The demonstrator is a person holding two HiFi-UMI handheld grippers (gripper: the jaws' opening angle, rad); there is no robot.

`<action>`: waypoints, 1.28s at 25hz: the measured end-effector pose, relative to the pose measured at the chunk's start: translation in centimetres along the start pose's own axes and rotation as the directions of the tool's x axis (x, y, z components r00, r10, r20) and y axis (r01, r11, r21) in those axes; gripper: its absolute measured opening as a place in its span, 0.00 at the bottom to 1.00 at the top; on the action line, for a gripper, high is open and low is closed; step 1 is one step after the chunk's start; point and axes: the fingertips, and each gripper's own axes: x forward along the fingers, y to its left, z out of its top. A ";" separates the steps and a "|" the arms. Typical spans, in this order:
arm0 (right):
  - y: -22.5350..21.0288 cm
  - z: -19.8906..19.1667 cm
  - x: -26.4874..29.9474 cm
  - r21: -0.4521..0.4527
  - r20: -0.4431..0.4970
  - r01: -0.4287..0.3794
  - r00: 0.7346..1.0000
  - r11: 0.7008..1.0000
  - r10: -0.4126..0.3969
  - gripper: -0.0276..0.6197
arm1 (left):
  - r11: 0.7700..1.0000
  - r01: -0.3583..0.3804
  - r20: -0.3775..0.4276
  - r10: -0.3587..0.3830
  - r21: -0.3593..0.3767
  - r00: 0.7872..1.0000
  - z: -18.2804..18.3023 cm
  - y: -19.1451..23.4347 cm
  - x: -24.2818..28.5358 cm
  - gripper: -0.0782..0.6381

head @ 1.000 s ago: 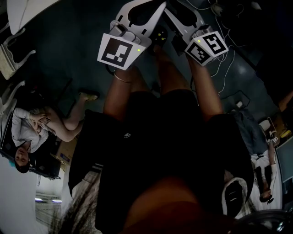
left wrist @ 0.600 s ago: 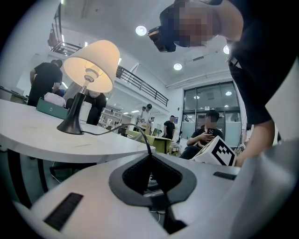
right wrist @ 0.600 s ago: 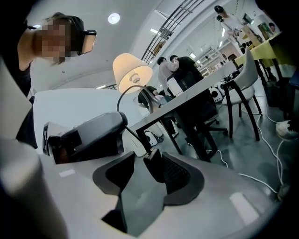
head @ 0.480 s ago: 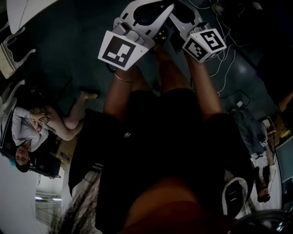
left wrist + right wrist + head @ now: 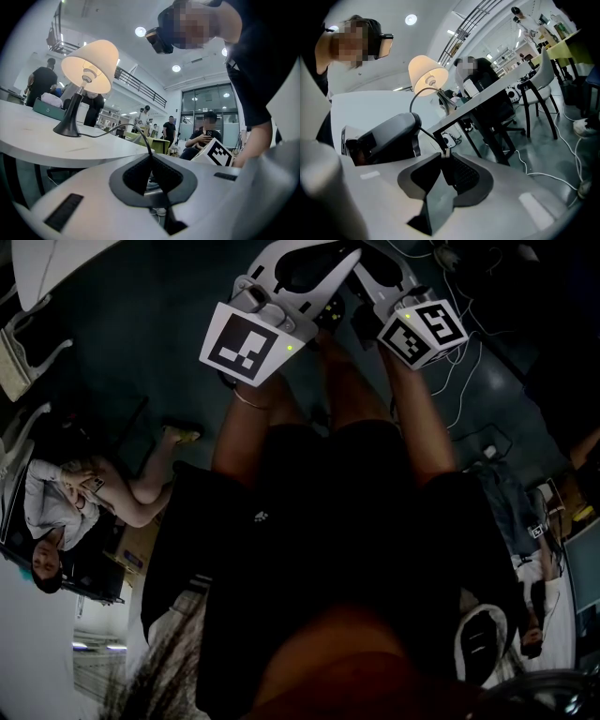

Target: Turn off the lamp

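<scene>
Pinching the thin black cord between pressed-together jaws, the left gripper steadies it so the right gripper, jaws just closing, nips what looks like its small pale switch; the lit cream-shaded lamp stands on the white bench.

Cream lamp, white tabletop, white grippers

The lamp has a glowing cream shade, a black stand and a black cord; the tabletop is white. The left gripper and right gripper are white with black-lined jaws. Their cubes bear black-and-white square markers. The floor is dark teal.
</scene>
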 end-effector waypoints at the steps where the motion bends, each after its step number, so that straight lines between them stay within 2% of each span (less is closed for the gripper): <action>1: 0.0 0.1 -0.1 -0.004 0.007 0.007 1.000 1.000 -0.007 0.16 | 1.000 0.003 0.004 -0.003 0.003 1.000 0.1 0.0 0.0 0.14; 5: 0.1 0.3 -0.5 -0.007 0.022 0.010 1.000 1.000 -0.010 0.15 | 1.000 0.003 0.018 -0.003 0.016 1.000 0.2 0.0 -0.1 0.14; 11: 0.3 0.1 -0.7 0.063 0.029 -0.028 0.999 0.998 0.026 0.15 | 0.998 0.025 -0.004 -0.025 0.056 1.000 -0.3 -0.3 -0.3 0.14; 16: -0.1 -0.4 -0.8 0.142 0.031 -0.055 0.998 0.988 0.051 0.15 | 0.998 0.030 -0.031 -0.029 0.049 0.999 -1.8 -0.2 -0.5 0.14; 22: -0.6 0.7 -1.5 0.202 0.096 -0.078 0.994 0.976 0.060 0.15 | 1.000 -0.015 -0.068 0.016 0.022 0.998 -3.7 1.2 -1.8 0.18; 32: 0.2 2.6 -2.7 0.250 0.177 -0.175 0.975 0.952 0.132 0.15 | 0.999 0.021 -0.136 -0.016 0.039 0.991 -6.5 0.8 -2.7 0.23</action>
